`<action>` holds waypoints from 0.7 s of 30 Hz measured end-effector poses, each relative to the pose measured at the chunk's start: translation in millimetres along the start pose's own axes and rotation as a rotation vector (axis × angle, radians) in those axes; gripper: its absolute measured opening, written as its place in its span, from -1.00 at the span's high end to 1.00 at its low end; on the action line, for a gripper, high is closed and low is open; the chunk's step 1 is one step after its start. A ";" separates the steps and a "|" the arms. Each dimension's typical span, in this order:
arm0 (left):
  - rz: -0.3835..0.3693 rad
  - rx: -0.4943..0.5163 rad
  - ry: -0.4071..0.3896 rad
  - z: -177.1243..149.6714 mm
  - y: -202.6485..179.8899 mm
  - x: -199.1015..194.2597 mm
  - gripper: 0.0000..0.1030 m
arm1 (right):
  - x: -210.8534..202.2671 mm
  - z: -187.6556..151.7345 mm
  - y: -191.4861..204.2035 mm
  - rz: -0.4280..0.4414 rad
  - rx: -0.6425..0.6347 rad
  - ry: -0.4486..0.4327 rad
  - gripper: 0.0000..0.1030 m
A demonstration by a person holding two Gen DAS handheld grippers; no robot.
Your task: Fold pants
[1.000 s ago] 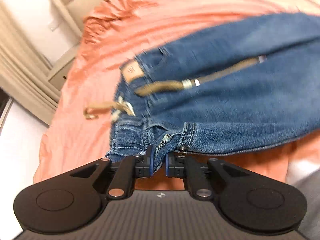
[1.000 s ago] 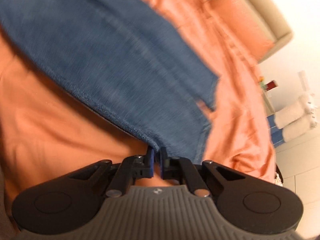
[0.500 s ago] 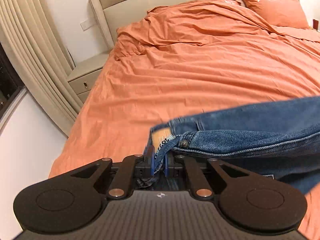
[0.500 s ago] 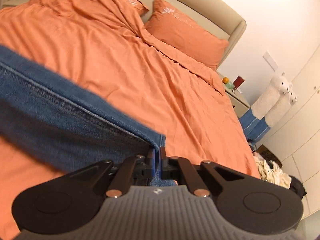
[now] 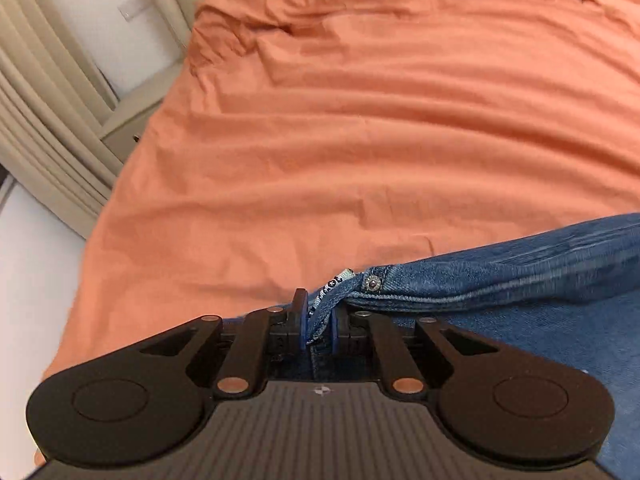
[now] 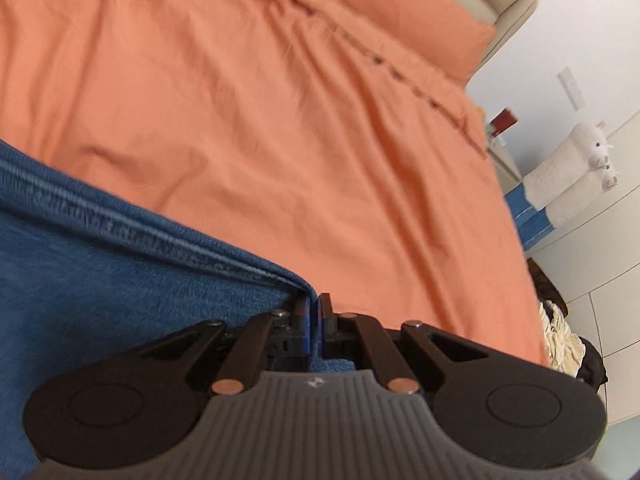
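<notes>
Curtains [image 5: 48, 120] in beige folds hang at the far left of the left wrist view, and next to them stands one nightstand [image 5: 132, 124], only partly visible and blurred. From there the orange bedsheet [image 5: 360, 140] fills most of the picture. The left gripper [image 5: 319, 322] points down at a slant toward the bed, and its two fingers are pressed together on the waistband corner of the pants [image 5: 500, 276], near one metal rivet [image 5: 373, 280] and a small woven label. The blue denim runs from this pinch to the right edge of the view and lies just over the sheet. In the right wrist view the same pants [image 6: 100, 280] come in from the left edge, with a stitched seam along the upper border. The right gripper [image 6: 314, 320] also tilts down, and its fingers are closed tight on the edge of the cloth at the corner. Further right lies the sheet [image 6: 280, 120], then one orange pillow [image 6: 420, 28] against the beige headboard [image 6: 516, 0]. At the far right I can see two white plush toys [image 6: 576, 164] leaning by the white wardrobe, and low on the floor a pile of pale cloth [image 6: 560, 340]; whether it sits in a basket I cannot tell.
</notes>
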State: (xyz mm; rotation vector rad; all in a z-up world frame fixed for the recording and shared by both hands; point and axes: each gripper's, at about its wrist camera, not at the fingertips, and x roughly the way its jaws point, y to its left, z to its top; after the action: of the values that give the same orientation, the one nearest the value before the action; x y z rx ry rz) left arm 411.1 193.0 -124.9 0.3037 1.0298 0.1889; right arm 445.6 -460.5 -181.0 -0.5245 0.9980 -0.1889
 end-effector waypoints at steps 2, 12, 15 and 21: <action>-0.008 0.027 0.020 -0.4 -5.3 14.2 0.75 | 21.2 2.0 10.6 0.006 -0.032 0.038 1.00; -0.019 0.146 0.036 -1.2 -12.1 7.5 0.38 | 35.7 3.5 22.3 -0.037 -0.022 0.079 0.23; -0.022 0.156 0.016 -2.9 -9.3 -12.8 0.28 | 13.3 -0.2 11.1 -0.047 0.031 0.055 -0.08; -0.006 0.172 -0.040 0.0 0.7 -52.2 -0.95 | -54.5 -16.9 13.1 0.074 0.181 0.024 -0.17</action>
State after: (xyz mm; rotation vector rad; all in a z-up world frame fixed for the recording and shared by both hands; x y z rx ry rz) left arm 384.7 178.3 -82.4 0.4586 1.0088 0.0888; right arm 401.0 -433.9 -154.0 -0.3203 1.0107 -0.2178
